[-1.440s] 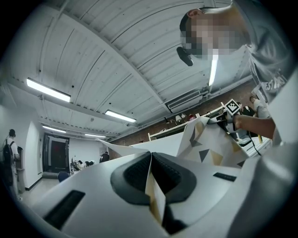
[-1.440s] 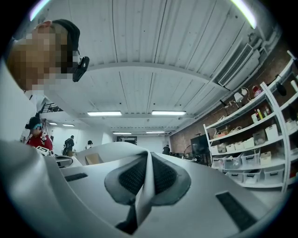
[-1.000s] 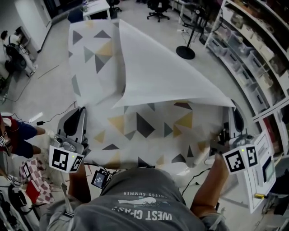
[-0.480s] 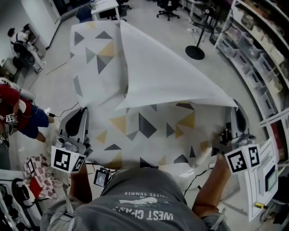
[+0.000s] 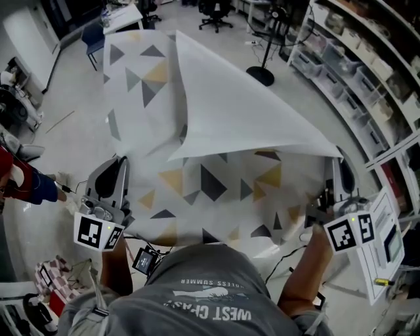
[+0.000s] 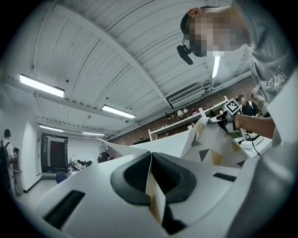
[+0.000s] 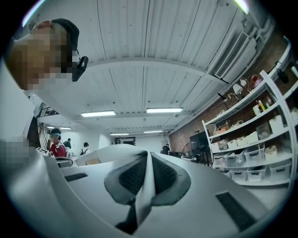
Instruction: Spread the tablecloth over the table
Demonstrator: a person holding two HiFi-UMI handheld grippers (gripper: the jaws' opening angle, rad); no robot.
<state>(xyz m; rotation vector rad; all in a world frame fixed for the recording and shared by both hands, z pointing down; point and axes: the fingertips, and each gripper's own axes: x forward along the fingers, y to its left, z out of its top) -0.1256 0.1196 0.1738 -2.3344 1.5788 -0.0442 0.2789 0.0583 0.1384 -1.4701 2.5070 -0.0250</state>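
Observation:
A white tablecloth [image 5: 216,184] with grey, black and yellow triangles hangs stretched in front of me, reaching far ahead. Its far right part is folded back over the pattern, showing the plain white underside [image 5: 236,108]. My left gripper [image 5: 120,164] is shut on the cloth's near left edge, and a thin fold of cloth [image 6: 152,186] stands pinched between its dark pads. At the near right edge my right gripper [image 5: 341,163] is shut on the cloth too, with a strip of white cloth [image 7: 145,186] clamped between its pads. The table under the cloth is hidden.
White shelving [image 5: 367,79] with storage bins runs along the right side. A floor fan stand [image 5: 260,73] rises beyond the cloth. A person in red [image 5: 26,184] is at the left edge, a blue chair [image 5: 93,39] far left, and office chairs [image 5: 213,10] at the back.
Both grippers keep their hold on the cloth and it stays folded the same way. The view has shifted over the floor, and the person in red has slid towards the left edge.

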